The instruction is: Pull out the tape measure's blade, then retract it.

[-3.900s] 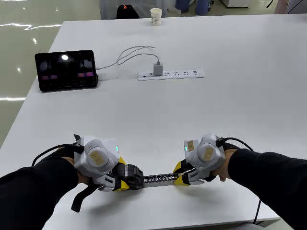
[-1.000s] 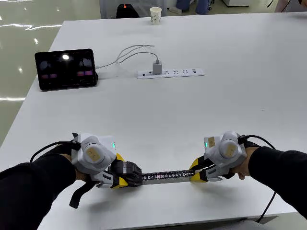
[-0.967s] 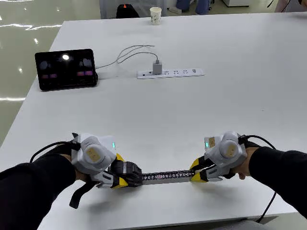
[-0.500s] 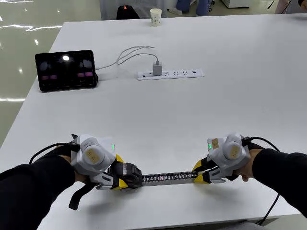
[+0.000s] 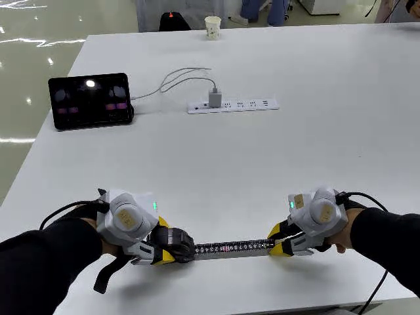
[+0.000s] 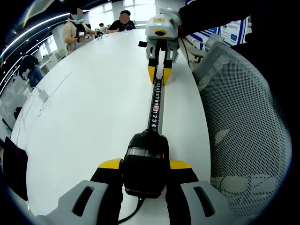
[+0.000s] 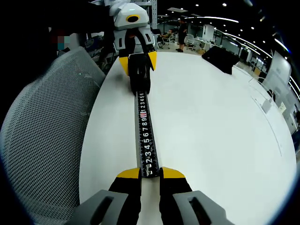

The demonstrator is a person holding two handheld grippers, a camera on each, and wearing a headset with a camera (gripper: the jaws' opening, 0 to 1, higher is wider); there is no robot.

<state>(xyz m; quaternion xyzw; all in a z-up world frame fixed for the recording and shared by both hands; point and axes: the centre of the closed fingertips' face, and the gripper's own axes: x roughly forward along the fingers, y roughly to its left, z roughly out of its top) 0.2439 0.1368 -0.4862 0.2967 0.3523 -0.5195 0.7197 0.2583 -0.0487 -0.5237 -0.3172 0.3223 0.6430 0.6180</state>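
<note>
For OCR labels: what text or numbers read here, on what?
"2 3 4 5 6 7 8 9": tape blade.
"1 2 3 4 5 6": blade, past the red mark.
Red mark: too blurred.
Blue wall signs: too blurred.
Paper cup print: too small.

The tape measure (image 5: 178, 243), lower left of the head view, is black; its blade (image 5: 233, 247) is dark with white numerals and one red mark. The left claw (image 5: 165, 241) and right claw (image 5: 278, 240) are pale grey, with black jaws tipped yellow. Tabletop (image 5: 295, 131) and power strip (image 5: 233, 104) are white; the tablet (image 5: 90, 100), upper left, is black with pink glows
</note>
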